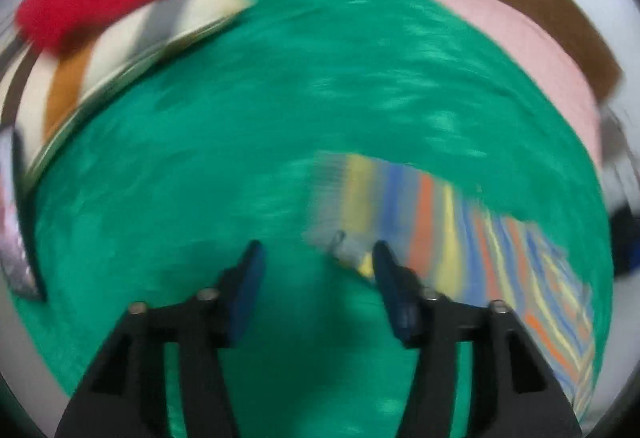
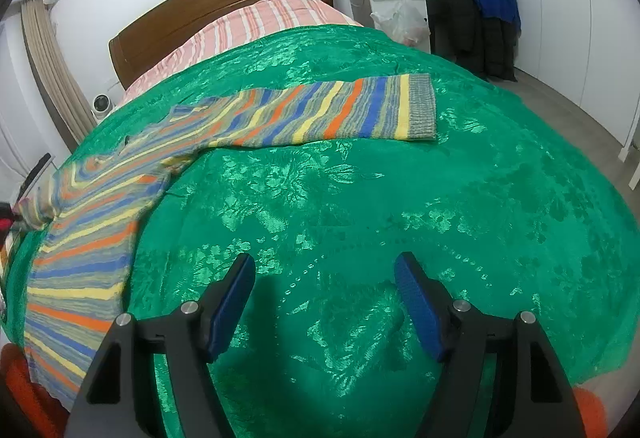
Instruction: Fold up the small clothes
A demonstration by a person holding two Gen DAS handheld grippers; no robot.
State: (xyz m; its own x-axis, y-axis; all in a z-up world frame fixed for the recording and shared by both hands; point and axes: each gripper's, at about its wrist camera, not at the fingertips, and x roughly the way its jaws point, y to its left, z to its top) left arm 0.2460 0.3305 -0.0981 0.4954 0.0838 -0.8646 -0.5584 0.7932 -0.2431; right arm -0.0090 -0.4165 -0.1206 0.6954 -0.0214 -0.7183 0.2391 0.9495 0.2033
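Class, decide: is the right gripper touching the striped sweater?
Apart. The right wrist view shows the open right gripper over bare green bedspread, with green cloth plainly between it and the striped sweater.

A small knitted sweater with orange, blue, yellow and grey stripes is lying flat on the green bedspread. One sleeve is stretching out straight, ending in a grey ribbed cuff. The body is spreading down toward the near edge of the bed. In the left wrist view the sweater is looking blurred.
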